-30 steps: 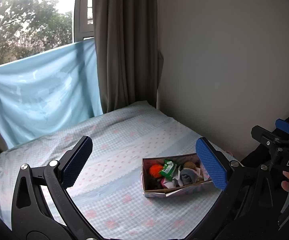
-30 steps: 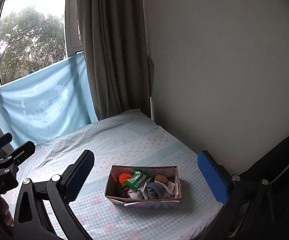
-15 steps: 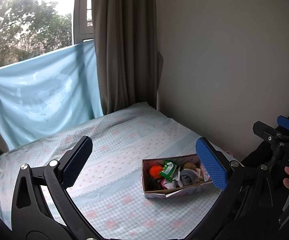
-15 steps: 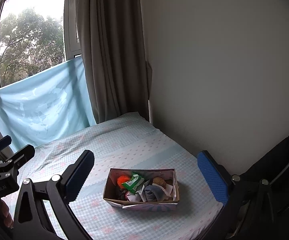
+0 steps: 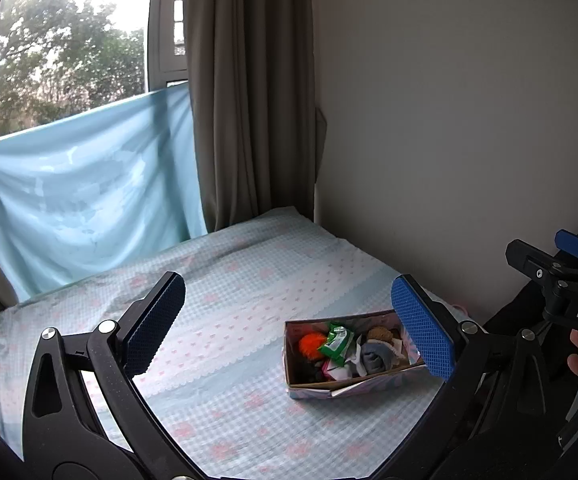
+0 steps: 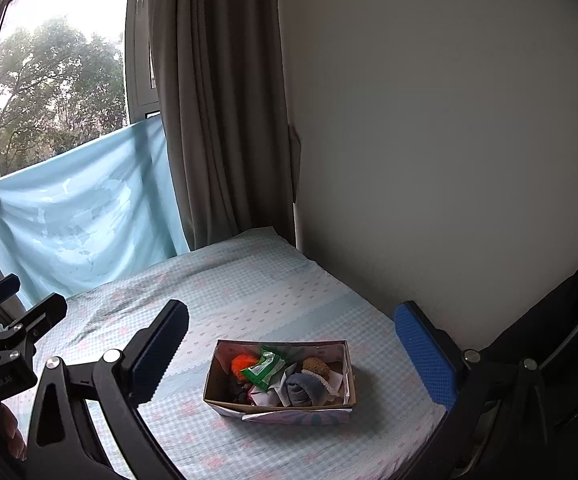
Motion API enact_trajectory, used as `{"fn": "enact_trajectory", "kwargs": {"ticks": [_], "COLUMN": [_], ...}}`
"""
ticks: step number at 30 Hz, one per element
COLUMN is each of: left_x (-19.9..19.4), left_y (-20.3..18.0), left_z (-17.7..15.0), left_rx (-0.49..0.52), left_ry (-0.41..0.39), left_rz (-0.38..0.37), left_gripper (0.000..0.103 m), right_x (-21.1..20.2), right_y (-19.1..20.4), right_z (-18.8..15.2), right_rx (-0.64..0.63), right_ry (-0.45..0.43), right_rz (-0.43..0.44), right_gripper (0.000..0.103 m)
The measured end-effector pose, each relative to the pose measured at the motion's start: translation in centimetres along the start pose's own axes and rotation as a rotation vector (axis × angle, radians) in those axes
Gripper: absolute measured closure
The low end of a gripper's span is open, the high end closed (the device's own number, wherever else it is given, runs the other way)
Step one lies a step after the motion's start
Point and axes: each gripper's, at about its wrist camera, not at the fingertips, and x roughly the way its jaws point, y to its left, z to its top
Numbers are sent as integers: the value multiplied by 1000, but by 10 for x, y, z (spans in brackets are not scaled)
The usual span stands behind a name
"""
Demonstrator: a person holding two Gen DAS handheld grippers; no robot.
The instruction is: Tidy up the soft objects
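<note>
Both grippers raised above the bed (image 5: pixel 249 280), neither in contact with anything.

Left gripper (image 5: pixel 289 320): jaws spread wide, nothing between the blue pads. Right gripper (image 6: pixel 301 344): jaws likewise spread wide, empty.

Task items: open cardboard box (image 6: pixel 281 408) sits on the checked bedsheet, lower centre-right of the left view, lower centre of the right view, near the bed edge by the wall (image 5: pixel 449 120). Inside, packed together: an orange fuzzy item (image 6: pixel 243 362) at the left end, a green packet (image 6: pixel 267 368) lying over the middle, a grey rolled fabric piece (image 6: pixel 299 390), a brown plush item (image 6: pixel 317 366) toward the right end, plus white scraps between them. Darker things at the bottom of the box; cannot tell what they are.

Background: curtain (image 5: pixel 245 100) and window with light blue cloth (image 5: pixel 81 192) hung across it, upper left of both frames.

Progress, judged: no soft item lies loose on the visible sheet; all are in the box. Either the sorting is finished, or it has not begun and the items are to come out. Cannot tell which. No grasp under way.
</note>
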Motion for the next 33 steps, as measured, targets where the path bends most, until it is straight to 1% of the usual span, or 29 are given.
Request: {"fn": "enact_trajectory", "kwargs": {"ticks": [18,27,33], "left_x": [1,-4,-7], "left_y": [-3,-3,-6], "left_z": [1,3,3], "left_rx": [8,7,21], "left_ry": [-10,-49,-79], "left_rz": [3,-6,21], "left_gripper": [0,0,0], "right_x": [4,5,7], "right_y": [-4,-5,-6], "right_z": [4,5,3], "right_rx": [4,7,12], "right_ry": [-1,-10,-14], "right_rz": [-6,-12,-20], "right_gripper": [0,0,0]}}
